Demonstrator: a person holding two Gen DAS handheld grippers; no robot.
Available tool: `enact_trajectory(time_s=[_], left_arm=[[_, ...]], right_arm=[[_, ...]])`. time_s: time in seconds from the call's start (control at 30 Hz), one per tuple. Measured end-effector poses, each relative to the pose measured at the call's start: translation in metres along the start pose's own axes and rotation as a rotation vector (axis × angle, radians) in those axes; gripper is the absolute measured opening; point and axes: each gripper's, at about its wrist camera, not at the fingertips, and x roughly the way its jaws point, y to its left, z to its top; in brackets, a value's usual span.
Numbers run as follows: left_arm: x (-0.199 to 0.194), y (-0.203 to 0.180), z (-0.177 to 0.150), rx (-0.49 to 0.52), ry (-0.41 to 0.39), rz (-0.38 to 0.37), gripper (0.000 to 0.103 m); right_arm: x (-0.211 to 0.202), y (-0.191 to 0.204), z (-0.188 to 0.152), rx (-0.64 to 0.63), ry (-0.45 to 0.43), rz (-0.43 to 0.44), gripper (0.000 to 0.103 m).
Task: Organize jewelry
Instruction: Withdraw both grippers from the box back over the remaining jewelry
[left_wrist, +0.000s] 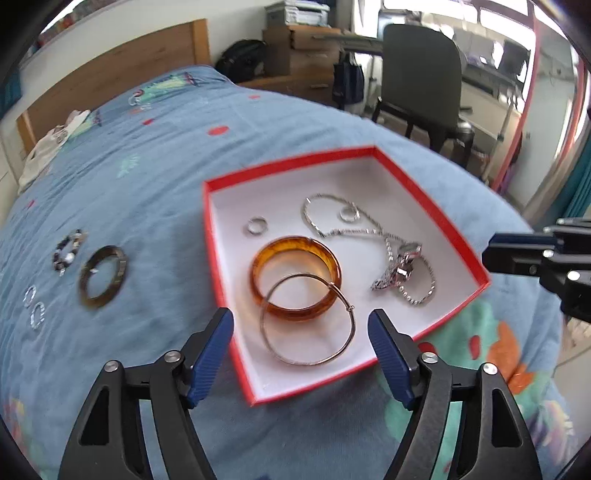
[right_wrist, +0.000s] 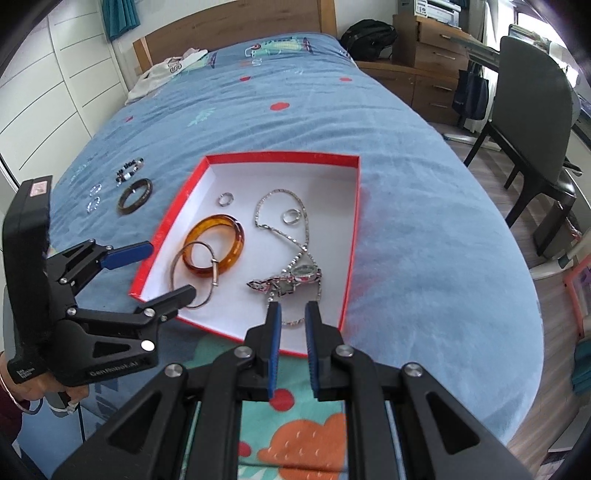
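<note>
My left gripper hangs released over the red box, right gripper clenched, empty. Dark bangle waits frame-left on bed; a shallow pinch could flick it away.

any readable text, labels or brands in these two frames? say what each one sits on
"GenRobot.AI": on the body of the left gripper, right wrist view.
Small white print on that gripper's black handle: too small to read.
Pink sticker on top of its camera housing: blurred, unreadable.
Large letters on the white garment near the headboard: partly hidden, not legible.
Left wrist view: nothing readable.
</note>
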Motion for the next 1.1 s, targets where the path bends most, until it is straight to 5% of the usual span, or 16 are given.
enact_trajectory(time_s=[0.37,0.67,0.8,1.1], left_arm=[[-0.089,0.060,-0.027,-0.122,-0.088,0.114,0.085],[-0.152,0.126,-0.073,-0.273,-0.140,0.238,0.088],[-0.169,0.150,-0.094,-0.328,-0.152,0.284,0.091],[-0.189,0.206,-0.130,-0.435,-0.161,0.373,0.094]], right_arm=[[-0.057,0.054,0.001,-0.021,-0.095,0.018,0.014],[-0.087,0.123,0.005,-0.075,-0.154,0.071,0.028],[-0.092,0.151,0.008,-0.104,-0.165,0.093,0.044],[-0.072,0.198,0.012,-0.128,-0.164,0.129,0.061]])
